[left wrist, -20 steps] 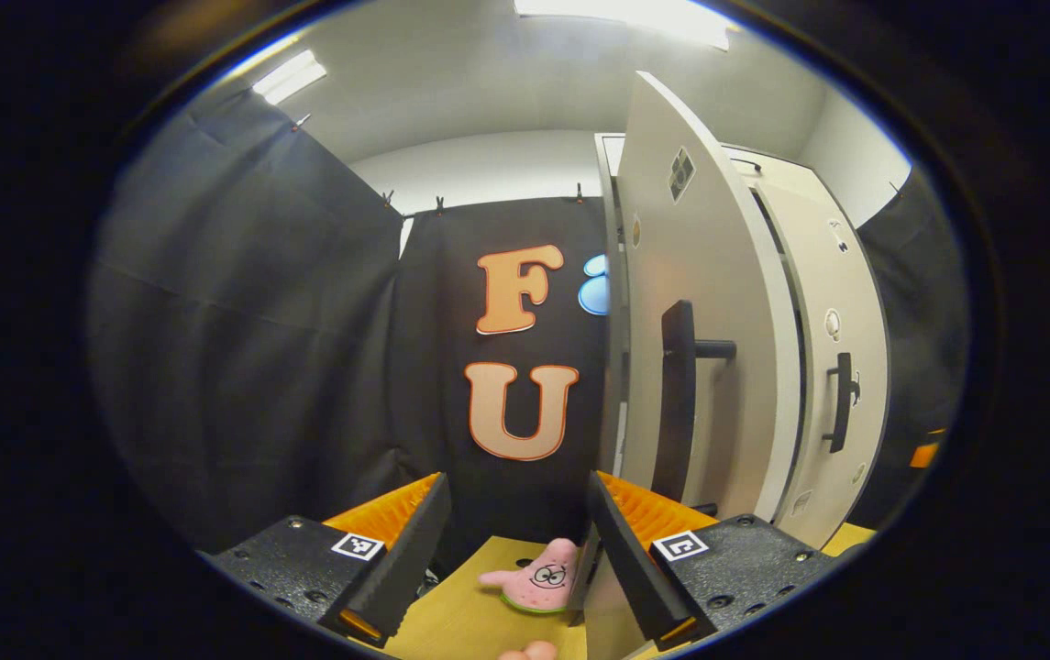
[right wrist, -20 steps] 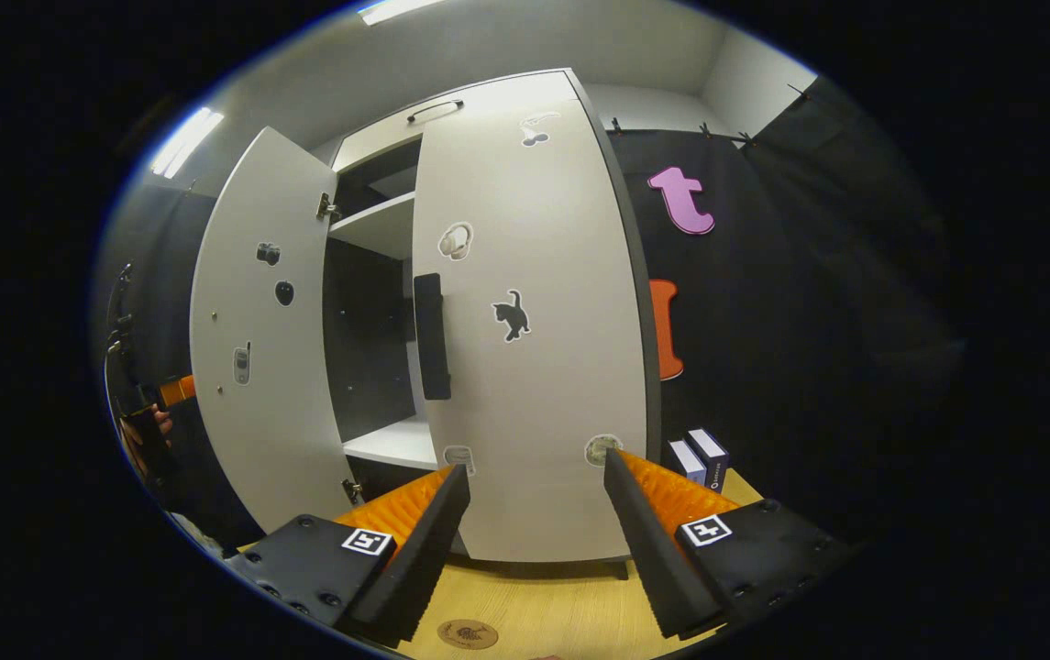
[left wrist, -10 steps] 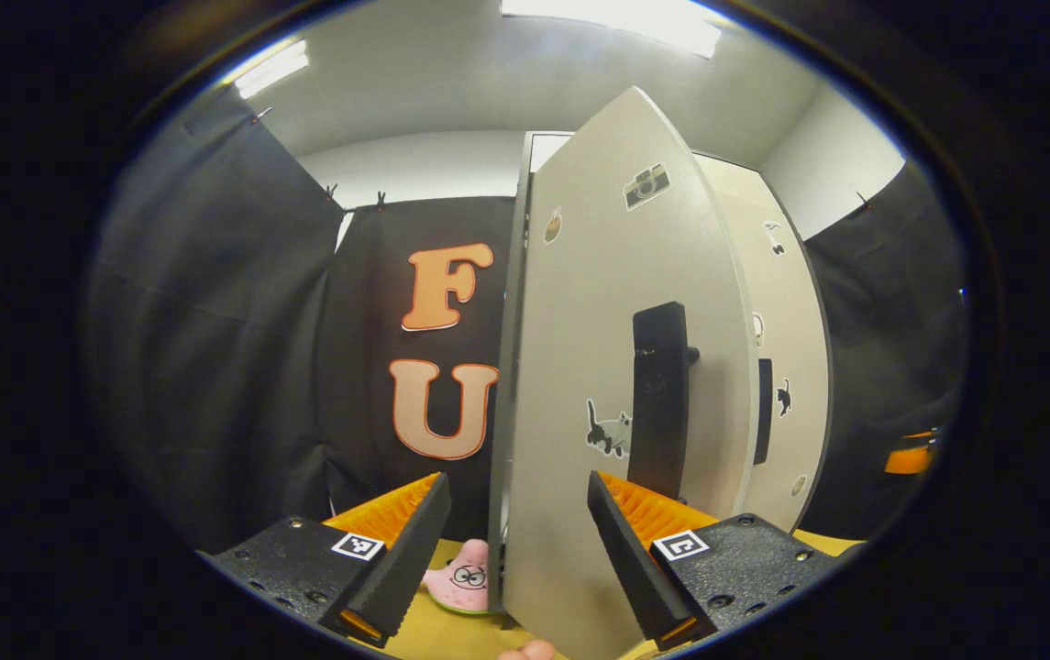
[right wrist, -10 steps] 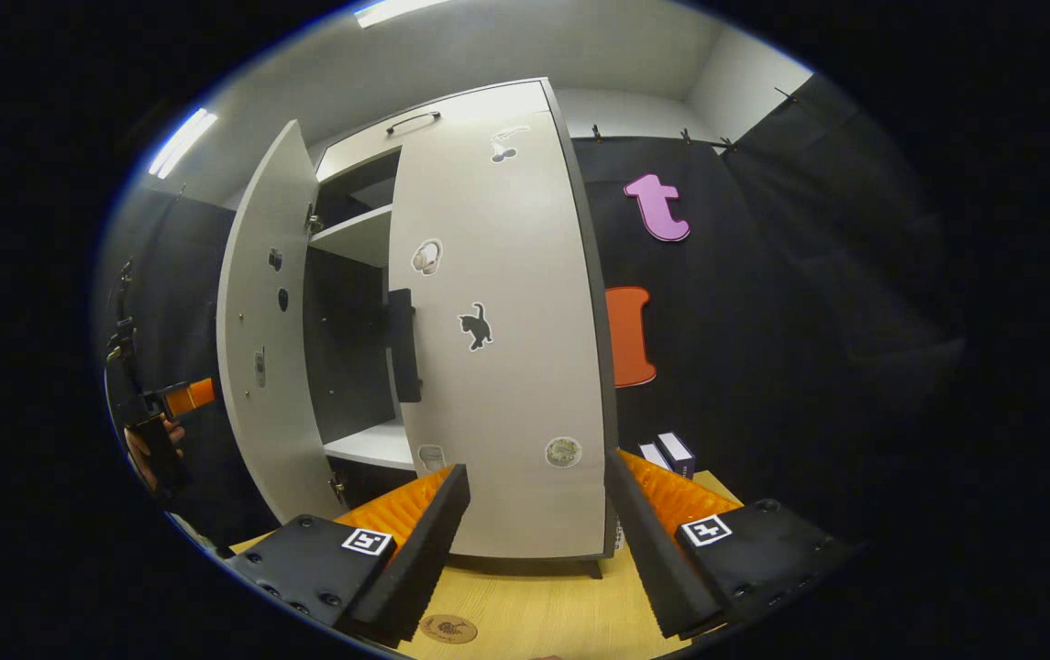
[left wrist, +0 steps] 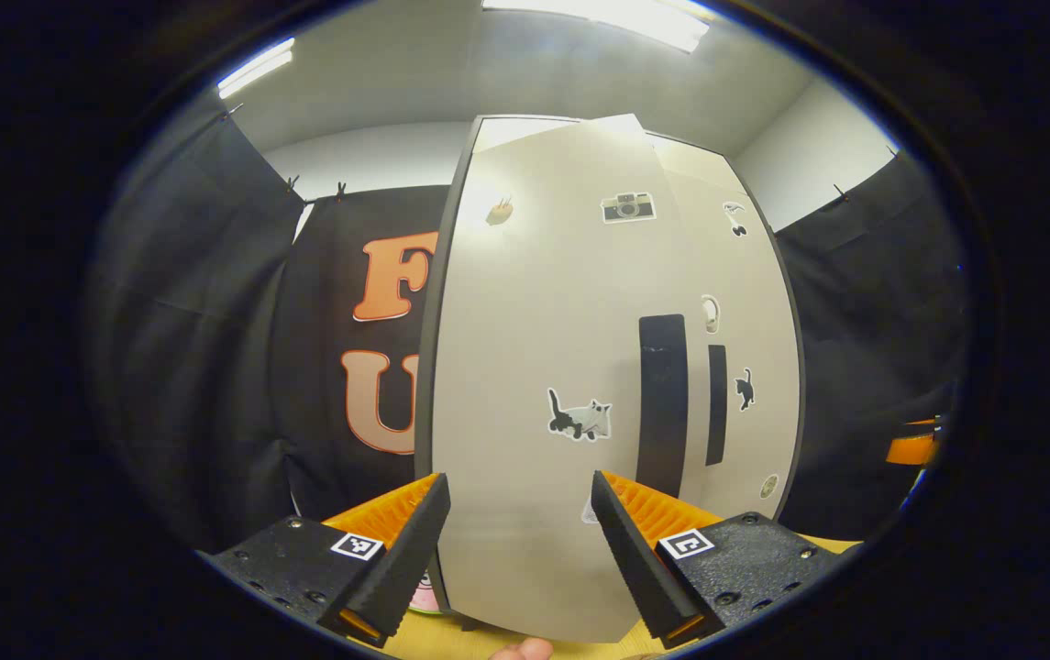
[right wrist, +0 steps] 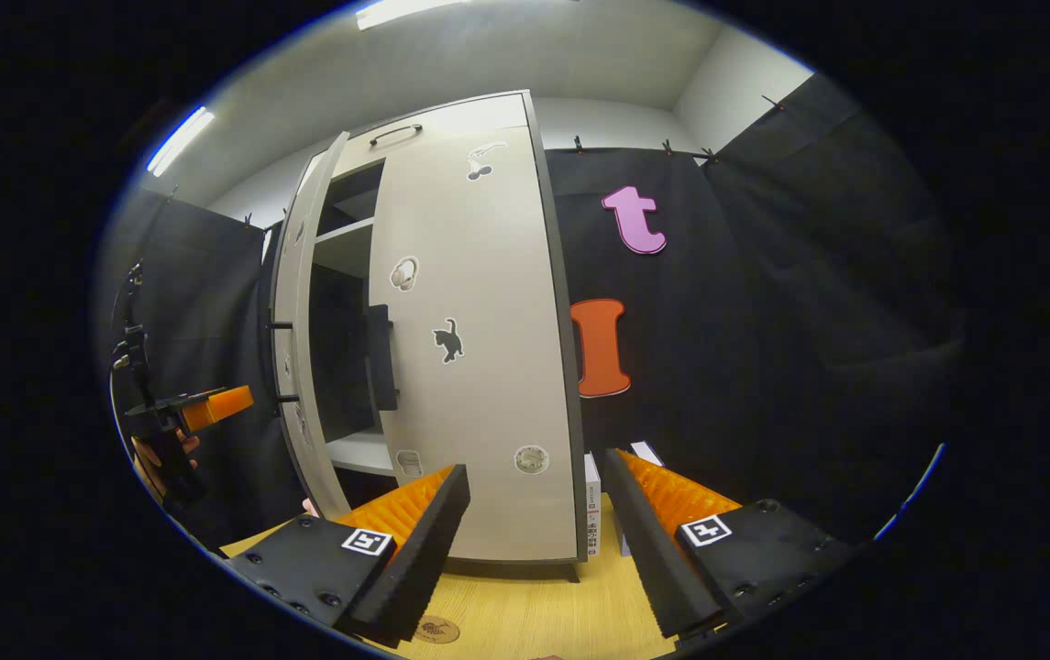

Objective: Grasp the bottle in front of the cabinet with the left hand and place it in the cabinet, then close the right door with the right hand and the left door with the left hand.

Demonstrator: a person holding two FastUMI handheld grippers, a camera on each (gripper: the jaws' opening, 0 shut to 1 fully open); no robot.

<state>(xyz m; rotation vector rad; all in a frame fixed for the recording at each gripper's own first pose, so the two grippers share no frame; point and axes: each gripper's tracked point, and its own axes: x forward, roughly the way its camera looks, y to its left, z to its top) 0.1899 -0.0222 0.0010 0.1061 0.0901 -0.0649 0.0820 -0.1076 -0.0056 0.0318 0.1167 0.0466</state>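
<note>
The bottle is not seen, I judge it inside the cabinet (right wrist: 479,367); the left door (left wrist: 525,367) has swung from half open to almost shut in the last second, the right door (right wrist: 479,302) is shut; the left gripper (left wrist: 515,541) and right gripper (right wrist: 534,541) are both spread and empty; a wooden table (right wrist: 534,614) lies below, black cloth behind.

We see the cabinet (right wrist: 488,321) standing on the table (right wrist: 534,614), against the curtain. Its right door (right wrist: 479,367) lies flat; the left door (right wrist: 300,339) stands partly out, shelves (right wrist: 346,234) behind it. Boxes (right wrist: 593,500) stand just right of the cabinet.
</note>
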